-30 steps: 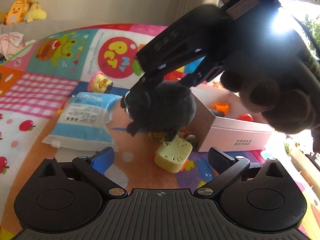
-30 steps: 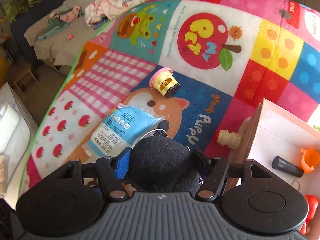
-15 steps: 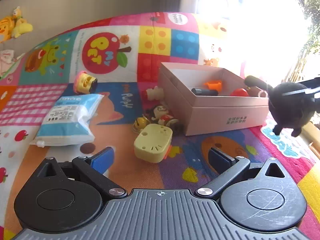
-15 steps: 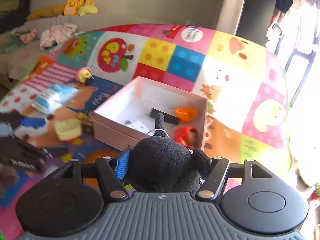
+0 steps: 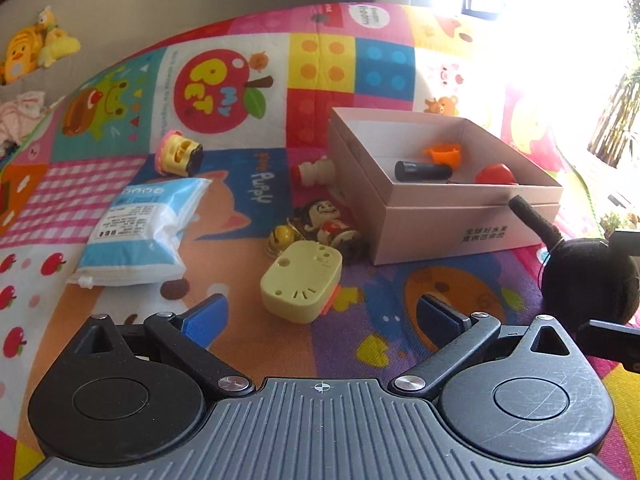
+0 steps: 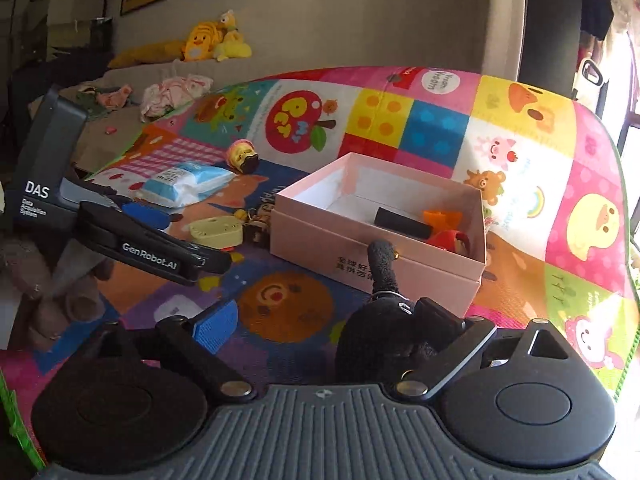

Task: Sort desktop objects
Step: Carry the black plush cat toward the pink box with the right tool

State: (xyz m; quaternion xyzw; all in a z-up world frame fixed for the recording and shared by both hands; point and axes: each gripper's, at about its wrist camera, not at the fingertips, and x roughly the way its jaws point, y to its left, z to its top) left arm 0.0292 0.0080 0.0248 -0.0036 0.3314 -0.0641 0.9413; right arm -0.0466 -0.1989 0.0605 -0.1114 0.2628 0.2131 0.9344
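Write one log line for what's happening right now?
right hand-held gripper: jaws opening, black plush toy between them | left hand-held gripper: open | pink box: ahead

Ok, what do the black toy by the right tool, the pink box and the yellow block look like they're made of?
Black toy: plush, judging by its fuzzy, matte, light-absorbing surface and soft tail. Pink box: likely rigid paperboard, matte, with crisp thin walls and printed text. Yellow block: probably moulded plastic, smooth with a slight sheen, rounded corners and clean holes.
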